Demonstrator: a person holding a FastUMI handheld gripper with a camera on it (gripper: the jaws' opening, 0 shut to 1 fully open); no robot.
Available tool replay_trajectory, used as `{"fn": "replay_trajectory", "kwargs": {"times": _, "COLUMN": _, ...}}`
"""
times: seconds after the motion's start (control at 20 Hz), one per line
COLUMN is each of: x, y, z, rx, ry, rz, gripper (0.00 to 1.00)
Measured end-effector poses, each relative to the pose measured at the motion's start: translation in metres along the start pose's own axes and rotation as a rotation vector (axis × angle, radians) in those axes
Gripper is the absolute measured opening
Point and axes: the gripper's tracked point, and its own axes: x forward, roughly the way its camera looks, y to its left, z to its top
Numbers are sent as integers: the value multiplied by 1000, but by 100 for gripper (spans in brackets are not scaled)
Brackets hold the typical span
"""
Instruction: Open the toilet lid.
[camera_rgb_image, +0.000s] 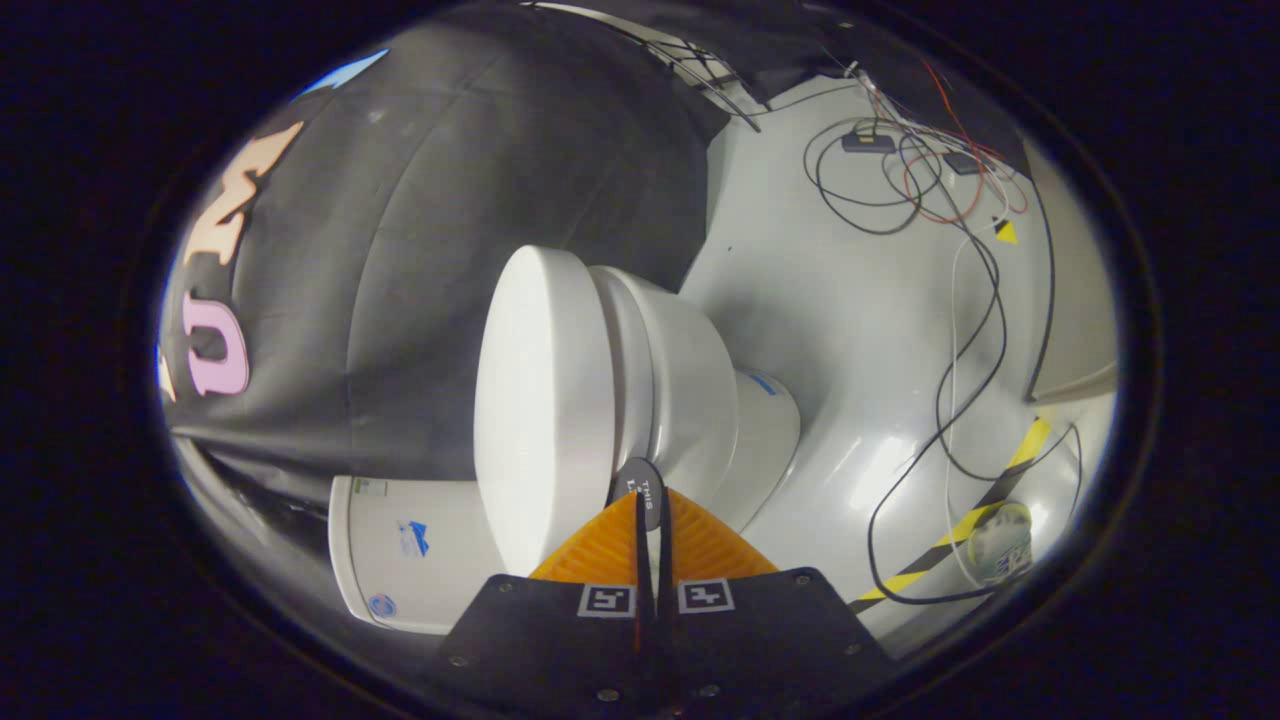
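Now the gripper (651, 510) pinches the lid's little black tab (640, 482); it could slip, dropping the toilet lid (530, 400)

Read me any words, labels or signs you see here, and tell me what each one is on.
Black tab, pinched between the shut fingers: white print, too small to read.
Tank stickers: blurred.
Blue mark on the toilet base: unreadable.
Square markers behind the fingers: patterns, no words.

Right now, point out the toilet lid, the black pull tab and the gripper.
toilet lid (535, 400), gripper view, its flat top face.
black pull tab (641, 482), gripper view, its rounded end.
gripper (651, 520), gripper view, between fingertips pinching the tab.
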Motion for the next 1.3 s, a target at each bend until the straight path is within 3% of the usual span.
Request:
{"fn": "replay_trajectory", "kwargs": {"times": 0.3, "x": -7, "y": 13, "z": 3, "rx": 28, "ry": -1, "rz": 78, "gripper": 1}}
{"fn": "replay_trajectory", "kwargs": {"times": 0.4, "x": -27, "y": 95, "z": 2, "rx": 165, "ry": 50, "rz": 440, "gripper": 1}}
{"fn": "replay_trajectory", "kwargs": {"times": 0.45, "x": -35, "y": 122, "z": -6, "rx": 170, "ry": 79, "rz": 506, "gripper": 1}}
{"fn": "replay_trajectory", "kwargs": {"times": 0.65, "x": -8, "y": 89, "z": -10, "rx": -93, "ry": -16, "rz": 225, "gripper": 1}}
{"fn": "replay_trajectory", "kwargs": {"times": 0.7, "x": -11, "y": 72, "z": -3, "rx": -89, "ry": -32, "rz": 171, "gripper": 1}}
{"fn": "replay_trajectory", "kwargs": {"times": 0.8, "x": 0, "y": 40, "z": 9, "rx": -16, "ry": -34, "rz": 86, "gripper": 19}}
{"fn": "replay_trajectory", "kwargs": {"times": 0.85, "x": 3, "y": 27, "z": 14, "rx": 28, "ry": -38, "rz": 57, "gripper": 19}}
{"fn": "replay_trajectory", "kwargs": {"times": 0.9, "x": 2, "y": 17, "z": 17, "rx": 49, "ry": -45, "rz": 39, "gripper": 32}}
{"fn": "replay_trajectory", "kwargs": {"times": 1.1, "x": 1, "y": -3, "z": 14, "rx": 43, "ry": -23, "rz": -15, "gripper": 38}}
{"fn": "replay_trajectory", "kwargs": {"times": 1.3, "x": 14, "y": 16, "z": -12, "rx": 111, "ry": 60, "rz": 80, "gripper": 38}}
